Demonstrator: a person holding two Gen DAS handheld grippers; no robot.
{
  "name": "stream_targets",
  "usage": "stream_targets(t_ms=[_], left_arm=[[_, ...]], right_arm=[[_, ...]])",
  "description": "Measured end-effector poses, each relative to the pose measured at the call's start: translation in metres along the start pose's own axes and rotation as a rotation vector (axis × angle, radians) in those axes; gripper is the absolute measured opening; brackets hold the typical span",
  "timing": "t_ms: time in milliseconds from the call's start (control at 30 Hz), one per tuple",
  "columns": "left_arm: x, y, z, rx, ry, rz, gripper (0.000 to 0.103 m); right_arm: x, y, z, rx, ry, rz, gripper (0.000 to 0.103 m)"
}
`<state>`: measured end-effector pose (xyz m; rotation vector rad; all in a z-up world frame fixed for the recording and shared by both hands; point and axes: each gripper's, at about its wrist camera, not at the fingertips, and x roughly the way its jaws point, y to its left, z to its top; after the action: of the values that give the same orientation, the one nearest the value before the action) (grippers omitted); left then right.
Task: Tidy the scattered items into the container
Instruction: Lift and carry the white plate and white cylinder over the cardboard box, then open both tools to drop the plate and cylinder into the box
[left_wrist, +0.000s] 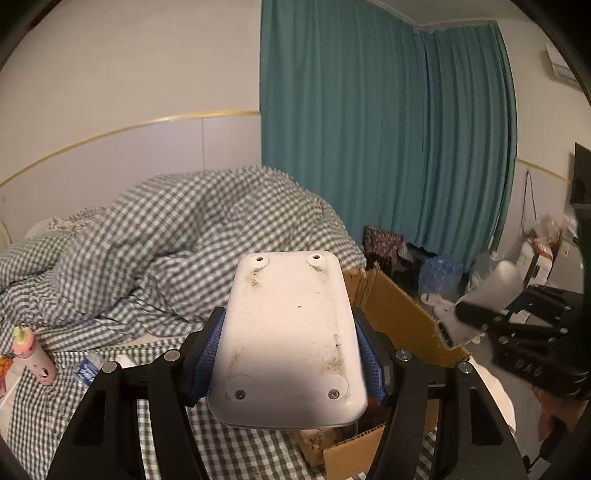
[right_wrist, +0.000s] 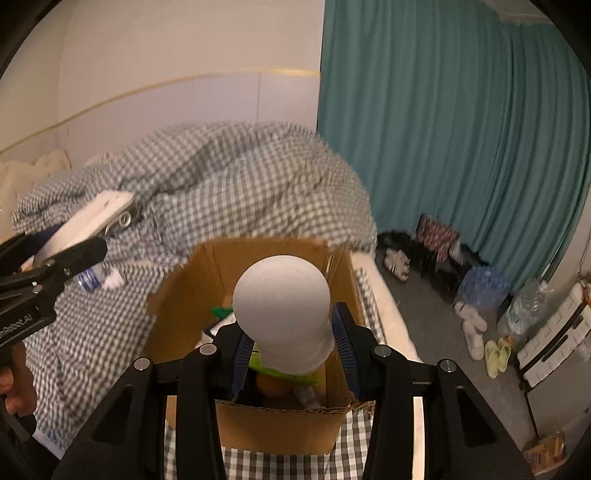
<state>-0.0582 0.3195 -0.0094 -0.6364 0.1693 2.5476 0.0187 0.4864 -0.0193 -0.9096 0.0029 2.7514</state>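
Note:
My left gripper (left_wrist: 288, 363) is shut on a flat white plastic device (left_wrist: 290, 339), its dirty underside with screws facing the camera, held above the near left corner of the cardboard box (left_wrist: 399, 310). My right gripper (right_wrist: 290, 345) is shut on a white paper cup (right_wrist: 284, 314), held bottom-forward over the open cardboard box (right_wrist: 280, 432). Inside the box lie an orange (right_wrist: 271, 384), a green packet (right_wrist: 284, 371) and other items. The left gripper with the white device (right_wrist: 88, 221) also shows at the left of the right wrist view.
The box stands on a bed with a checked sheet (right_wrist: 92, 332) and a heaped checked duvet (left_wrist: 177, 236). A pink bottle (left_wrist: 33, 354) and a small blue-labelled bottle (left_wrist: 88, 369) lie on the bed. Teal curtains (left_wrist: 369, 129), shoes and bags are on the floor to the right.

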Motion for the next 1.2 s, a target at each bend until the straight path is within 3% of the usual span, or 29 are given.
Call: stream_targets(t_ms=[233,433,500,533,567,600,800,933,1200], left_arm=[[0.053,-0.008,-0.007,0.027,0.068,-0.020,0.066],[0.076,-0.015,-0.013,0.033,0.102,-0.025,0.066],[0.084,-0.017,-0.015,0.040,0.111,-0.029,0.066],[0.088,-0.017,-0.016,0.043,0.115,-0.031,0.066],[0.092,-0.018,-0.017,0.046,0.118,-0.034,0.066],[0.096,-0.019,-0.018,0.050,0.121,-0.036,0.066],[0.112,-0.028,-0.024,0.072,0.150,-0.056,0.066],[0.117,-0.037,-0.029,0.085,0.171,-0.072,0.066],[0.125,-0.045,-0.034,0.091,0.220,-0.077,0.067]], right_arm=[[0.048,-0.010,-0.012,0.016,0.055,0.016,0.041],[0.075,-0.013,-0.011,0.026,0.057,0.020,0.041],[0.080,-0.019,-0.008,0.035,0.052,0.023,0.048],[0.082,-0.021,-0.008,0.042,0.043,0.020,0.054],[0.080,-0.023,-0.008,0.048,0.026,0.015,0.066],[0.077,-0.025,-0.009,0.053,0.007,0.010,0.069],[0.068,-0.037,-0.004,0.090,-0.059,-0.018,0.070],[0.063,-0.043,-0.003,0.102,-0.070,-0.022,0.077],[0.061,-0.045,-0.002,0.101,-0.062,-0.033,0.077]])
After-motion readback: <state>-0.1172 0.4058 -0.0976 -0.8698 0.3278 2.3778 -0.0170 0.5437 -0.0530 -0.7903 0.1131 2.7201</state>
